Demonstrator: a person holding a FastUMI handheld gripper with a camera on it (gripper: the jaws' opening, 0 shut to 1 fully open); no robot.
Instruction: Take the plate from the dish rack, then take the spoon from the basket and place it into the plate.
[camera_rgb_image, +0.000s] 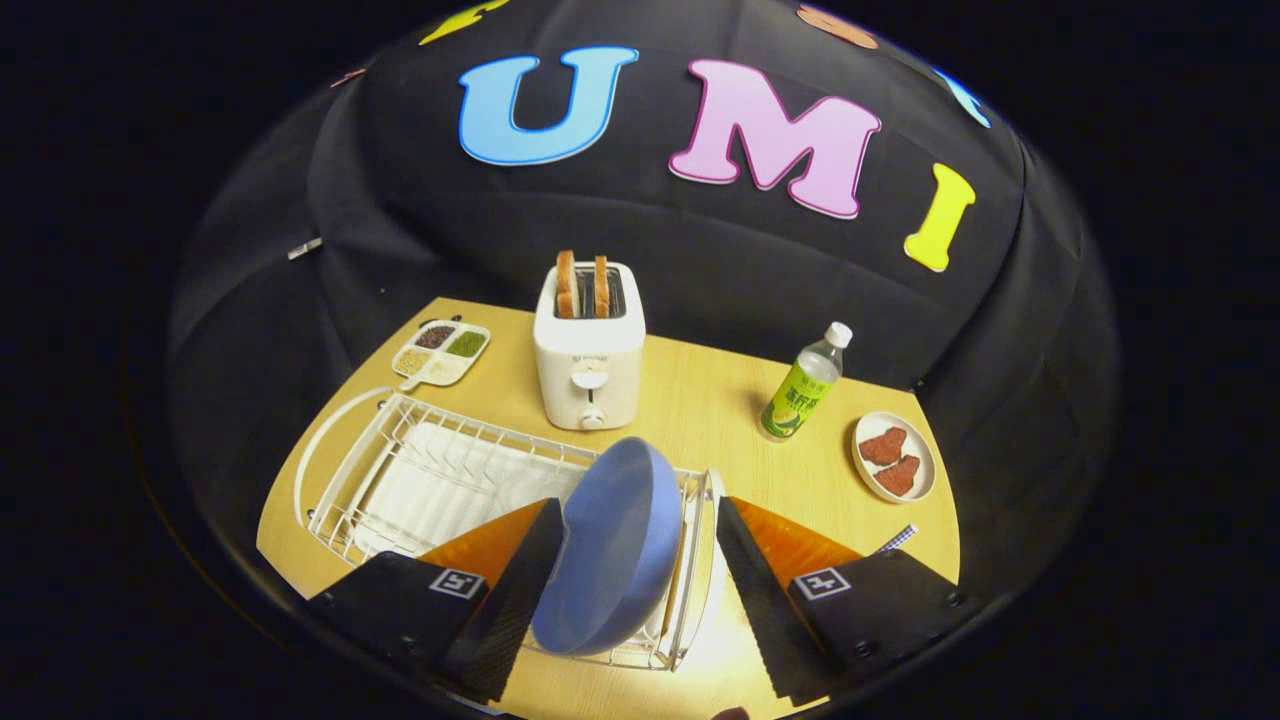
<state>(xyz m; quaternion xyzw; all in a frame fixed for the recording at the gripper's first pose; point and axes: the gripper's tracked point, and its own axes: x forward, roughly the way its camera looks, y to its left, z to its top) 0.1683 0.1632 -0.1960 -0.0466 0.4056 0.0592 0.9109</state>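
Observation:
A blue plate (610, 550) stands on edge, leaning, in the near right end of a white wire dish rack (440, 480). My gripper (640, 580) is open, its fingers spread wide around the plate. One finger lies close against the plate's rim on one side; the other finger stands apart from it, past the rack's end. The plate sits between the fingers, resting in the rack.
The rack lies on a wooden table (700, 400). Beyond it stands a white toaster (588, 350) with two bread slices, a sectioned tray of grains (442, 352), a green-labelled bottle (803, 385) and a small plate with two reddish pieces (893, 457). A checked item (898, 538) peeks beside one finger.

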